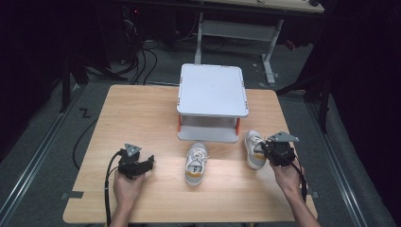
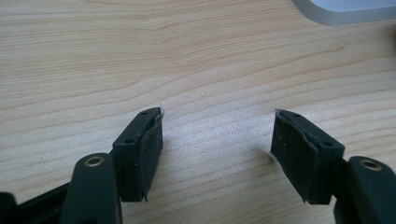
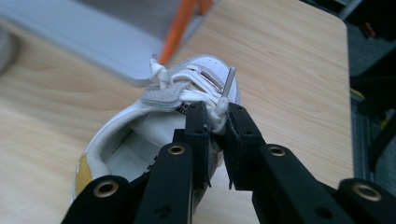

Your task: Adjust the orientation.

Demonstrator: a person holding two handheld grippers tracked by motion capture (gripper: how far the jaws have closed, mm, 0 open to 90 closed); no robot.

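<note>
High view puts your left gripper [image 1: 149, 163] nearest you on the table [image 1: 142, 113], well to the left of the middle shoe [image 1: 196, 164], and in the left gripper view its pads [image 2: 144, 151] stand wide apart over bare wood with nothing between them. Your right gripper [image 3: 216, 122] is pinched tight on a white lace [image 3: 223, 95] of the other shoe [image 1: 254, 149], which lies to the right of the middle shoe. Farther back, just past both shoes, stands the grey two-level stand [image 1: 212, 90] with its orange posts [image 3: 180, 25].
</note>
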